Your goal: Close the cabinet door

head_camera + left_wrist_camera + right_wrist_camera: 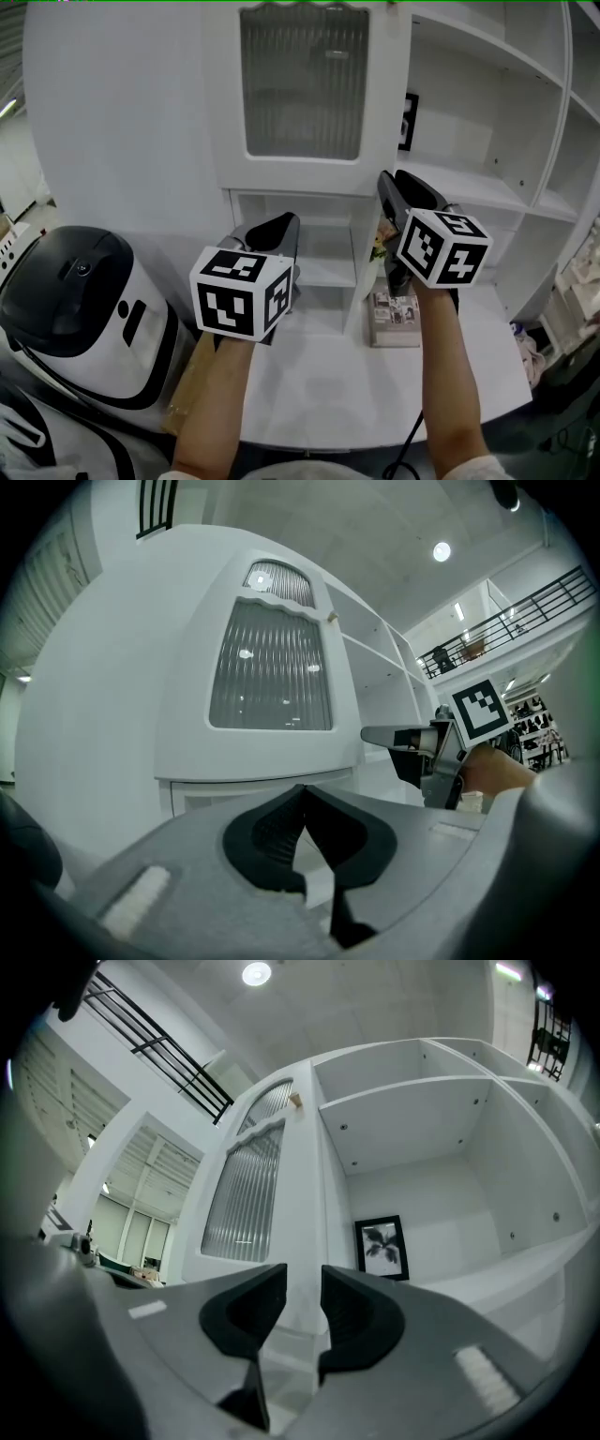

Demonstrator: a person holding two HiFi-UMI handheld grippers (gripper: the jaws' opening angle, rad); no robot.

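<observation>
Holds left gripper (302,799) closed, empty, level and low before the door (300,94). Shows the door at centre, ribbed pane facing out, just left of the open shelves (487,122). Clamps right gripper (303,1283) onto the door's right edge, tilted slightly upward.

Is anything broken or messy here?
Nothing looks broken or spilled. Only the door seems swung out from the cabinet, with its edge pinched in the right claw.
</observation>
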